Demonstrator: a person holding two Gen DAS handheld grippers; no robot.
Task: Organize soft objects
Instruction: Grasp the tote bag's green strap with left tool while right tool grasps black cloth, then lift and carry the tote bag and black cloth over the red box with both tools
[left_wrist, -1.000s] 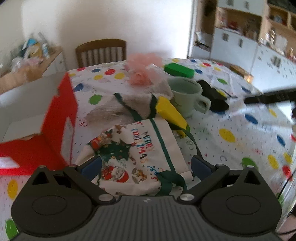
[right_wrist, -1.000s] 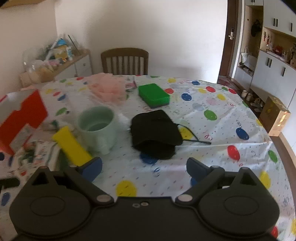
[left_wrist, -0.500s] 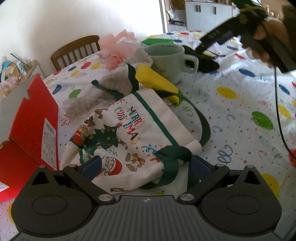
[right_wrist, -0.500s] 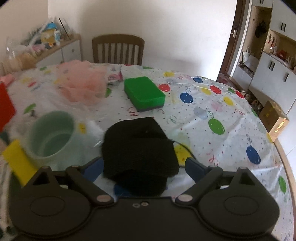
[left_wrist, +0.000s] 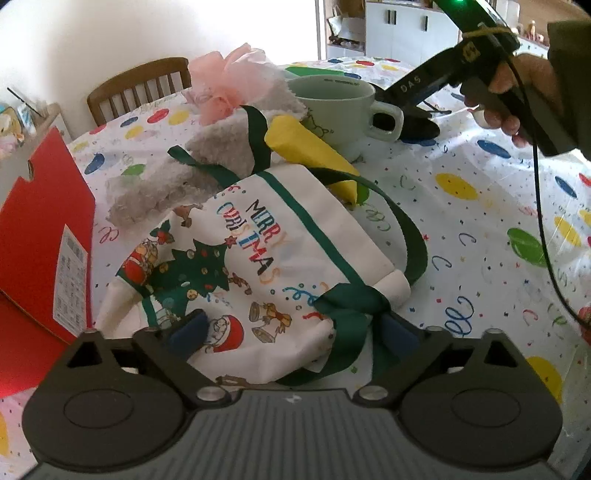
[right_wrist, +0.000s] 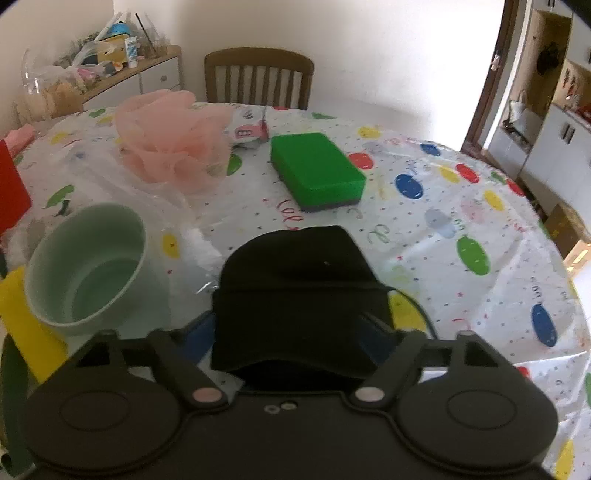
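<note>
A white "Merry Christmas" tote bag (left_wrist: 258, 266) with green straps lies on the dotted tablecloth. My left gripper (left_wrist: 291, 332) is open, its fingers on either side of the bag's near edge. A grey fluffy cloth (left_wrist: 192, 170) and a yellow cloth (left_wrist: 310, 151) lie behind the bag. A black knit hat (right_wrist: 299, 288) lies between the open fingers of my right gripper (right_wrist: 295, 332); that gripper also shows in the left wrist view (left_wrist: 417, 110). A pink mesh puff (right_wrist: 170, 144) and a green sponge (right_wrist: 314, 170) lie farther back.
A pale green mug (right_wrist: 85, 262) stands left of the hat, also in the left wrist view (left_wrist: 343, 107). A red and white cardboard box (left_wrist: 40, 243) stands at the left. A wooden chair (right_wrist: 258, 77) is behind the table. A cluttered sideboard (right_wrist: 96, 77) is at back left.
My left gripper moved closer, so the tote bag's edge sits between its fingers. My right gripper advanced over the table until the black hat lay between its fingers.
</note>
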